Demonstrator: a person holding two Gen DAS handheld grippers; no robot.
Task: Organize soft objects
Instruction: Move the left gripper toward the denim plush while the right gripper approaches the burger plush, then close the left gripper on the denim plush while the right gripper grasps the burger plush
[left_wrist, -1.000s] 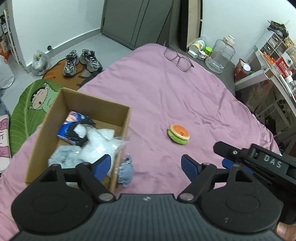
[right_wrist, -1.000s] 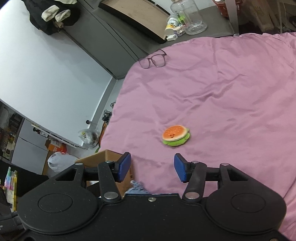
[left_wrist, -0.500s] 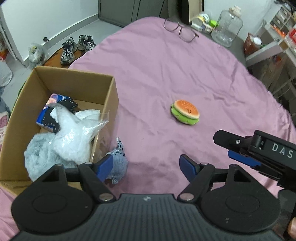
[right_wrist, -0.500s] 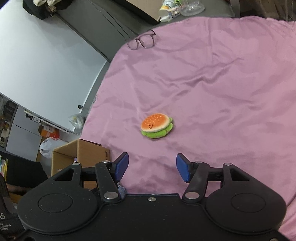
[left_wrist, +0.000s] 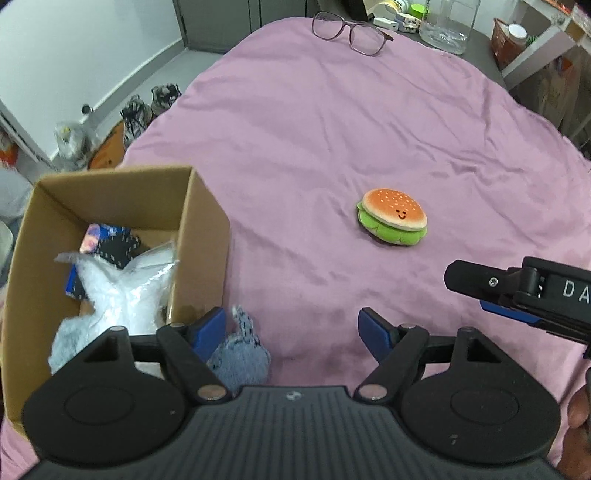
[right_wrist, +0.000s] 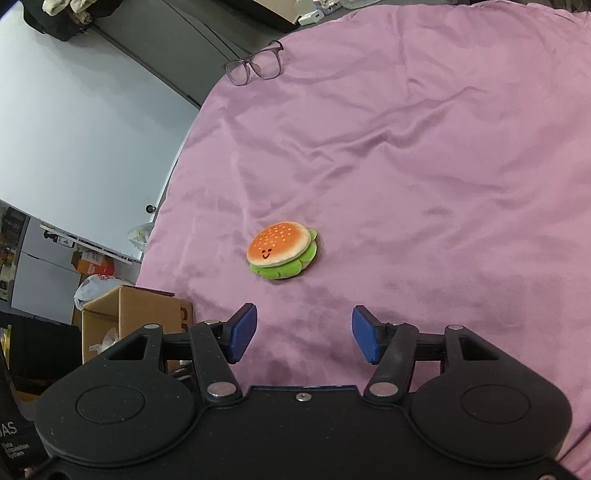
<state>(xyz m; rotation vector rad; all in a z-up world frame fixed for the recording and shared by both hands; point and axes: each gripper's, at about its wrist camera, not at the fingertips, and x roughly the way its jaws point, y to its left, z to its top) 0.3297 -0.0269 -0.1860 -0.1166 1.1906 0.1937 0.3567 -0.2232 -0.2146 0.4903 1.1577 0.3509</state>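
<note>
Hovering w/ jaws apart and empty, the right gripper (right_wrist: 301, 334) faced the burger plush (right_wrist: 282, 251) lying loose on the pink sheet (right_wrist: 424, 166), left gripper (left_wrist: 291, 328) wide beside the box (left_wrist: 205, 236) — risk: pads snagging sheet, plush squirting out.

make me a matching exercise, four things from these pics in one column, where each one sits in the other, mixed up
Things:
1. burger plush
2. glasses
3. fluffy blue-grey item
4. clear plastic bag

Places:
A. inside the cardboard box
B. far edge of the pink bedspread
C. on the bedspread against the box's outer wall
D. middle of the bedspread, alone

Pairs: 1-D, 2-B, 3-C, 4-A
</note>
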